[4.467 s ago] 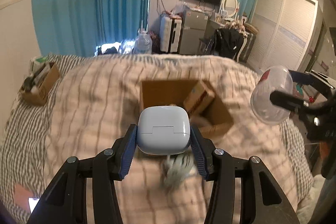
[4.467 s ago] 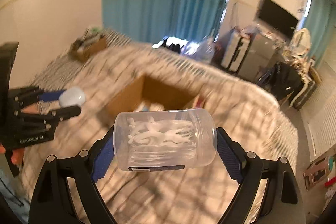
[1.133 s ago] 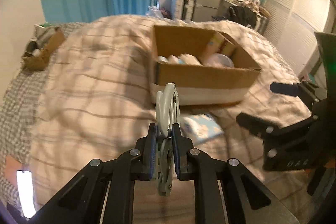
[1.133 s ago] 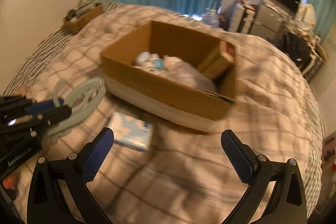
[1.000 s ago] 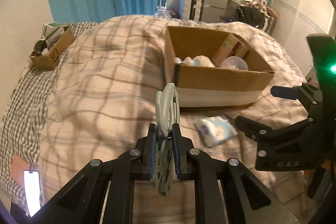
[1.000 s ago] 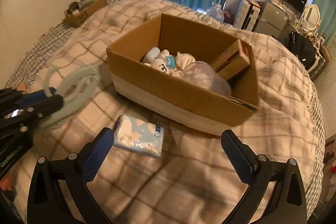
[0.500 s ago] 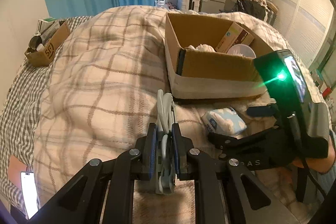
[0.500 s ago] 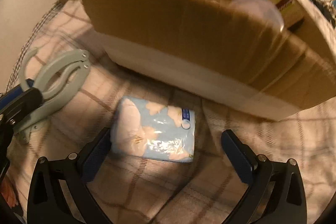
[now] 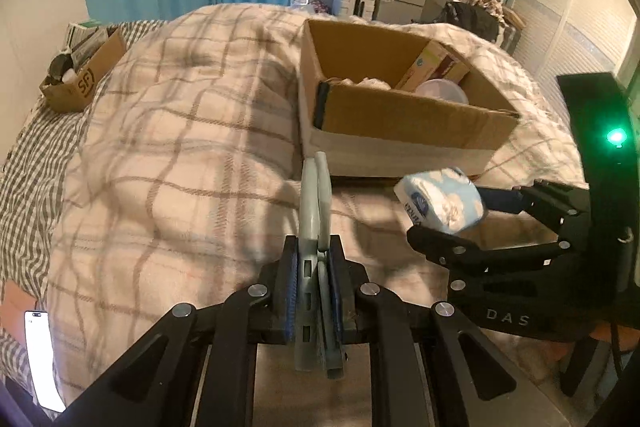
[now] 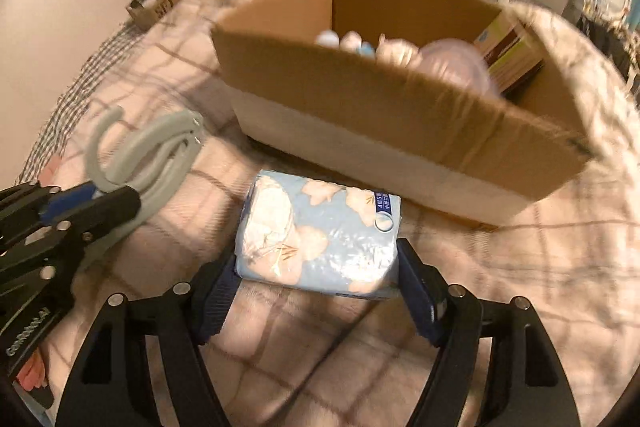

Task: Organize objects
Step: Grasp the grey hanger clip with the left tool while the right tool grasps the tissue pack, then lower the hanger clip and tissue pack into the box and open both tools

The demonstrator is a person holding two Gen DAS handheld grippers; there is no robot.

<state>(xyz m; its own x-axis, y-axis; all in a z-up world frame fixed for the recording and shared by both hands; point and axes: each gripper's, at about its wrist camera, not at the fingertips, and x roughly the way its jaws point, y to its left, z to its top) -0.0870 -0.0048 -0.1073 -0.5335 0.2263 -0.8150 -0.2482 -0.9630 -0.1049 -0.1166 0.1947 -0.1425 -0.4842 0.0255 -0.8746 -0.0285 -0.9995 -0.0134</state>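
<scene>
My left gripper [image 9: 314, 263] is shut on a pale grey-green plastic clip hanger [image 9: 315, 203], held edge-on above the bed; the hanger also shows in the right wrist view [image 10: 148, 151]. My right gripper [image 10: 316, 279] is shut on a light blue tissue pack [image 10: 320, 235] and holds it above the blanket, in front of the cardboard box [image 10: 384, 115]. In the left wrist view the tissue pack [image 9: 440, 201] sits in the right gripper [image 9: 460, 223], right of my left gripper. The open box [image 9: 404, 119] holds a carton, a clear plastic jar and small white items.
The plaid blanket [image 9: 180, 147] covers the bed. A small cardboard box [image 9: 84, 75] of odds and ends sits at the far left bed edge. A phone [image 9: 42, 359] lies at the near left. Blue curtains, a fridge and a suitcase stand behind.
My right gripper has closed on the tissue pack and lifted it off the blanket. My left gripper keeps the hanger, shifted slightly closer to the box.
</scene>
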